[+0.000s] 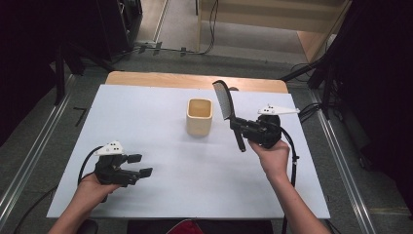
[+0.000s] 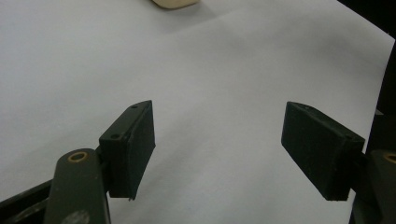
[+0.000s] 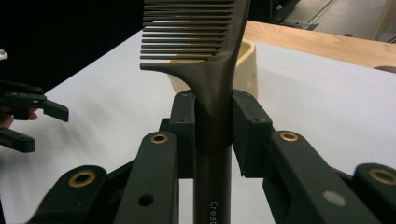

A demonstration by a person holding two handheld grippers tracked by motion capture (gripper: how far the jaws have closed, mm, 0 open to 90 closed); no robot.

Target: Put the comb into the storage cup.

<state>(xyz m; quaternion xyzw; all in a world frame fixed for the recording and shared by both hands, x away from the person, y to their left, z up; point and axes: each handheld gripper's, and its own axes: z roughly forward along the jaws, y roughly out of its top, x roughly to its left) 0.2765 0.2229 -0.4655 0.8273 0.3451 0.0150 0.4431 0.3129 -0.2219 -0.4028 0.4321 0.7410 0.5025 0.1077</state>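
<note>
Right gripper (image 1: 239,127): fingers (image 3: 187,126) clamped on the handle of a black comb (image 1: 225,102), toothed end rising above them, handle end below. Cream square cup (image 1: 199,116) stands just beyond the comb on the white surface (image 1: 160,190); no contents visible inside. Left gripper (image 1: 140,165): fingers (image 2: 130,149) apart, holding nothing, cup well beyond them.

Black comb (image 1: 225,103) was clamped by its handle, teeth-end raised, beside upright cream cup (image 1: 199,117) mid-tabletop.
</note>
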